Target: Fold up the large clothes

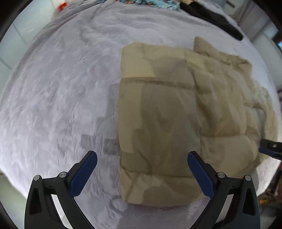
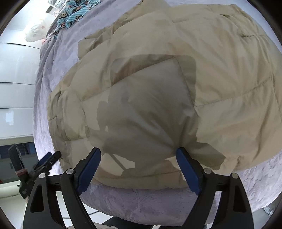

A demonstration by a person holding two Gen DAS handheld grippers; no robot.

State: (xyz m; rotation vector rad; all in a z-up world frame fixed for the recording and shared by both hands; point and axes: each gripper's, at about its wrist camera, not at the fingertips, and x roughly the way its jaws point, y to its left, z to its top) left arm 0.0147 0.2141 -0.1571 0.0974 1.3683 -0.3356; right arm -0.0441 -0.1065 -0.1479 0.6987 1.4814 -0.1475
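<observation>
- A tan quilted puffer jacket (image 1: 185, 112) lies folded into a thick rectangle on a bed covered by a pale lavender plush blanket (image 1: 58, 91).
- In the left wrist view the jacket sits right of centre, one straight folded edge facing the bare blanket.
- The left gripper (image 1: 142, 155) hangs above the near left corner of the jacket with its jaws spread wide and nothing between the blue pads; one finger stands over blanket, the other over the jacket.
- The right gripper (image 2: 138, 151) points down at the jacket's near edge, jaws wide apart, a puffed panel (image 2: 148, 105) bulging between the fingers without either pad pressing on it.
- At the far end of the bed lie a black garment (image 1: 211, 17) and a blue patterned cloth (image 2: 75, 14), well apart from the jacket.
- The left gripper shows at the left edge of the right wrist view, just beside the jacket.
</observation>
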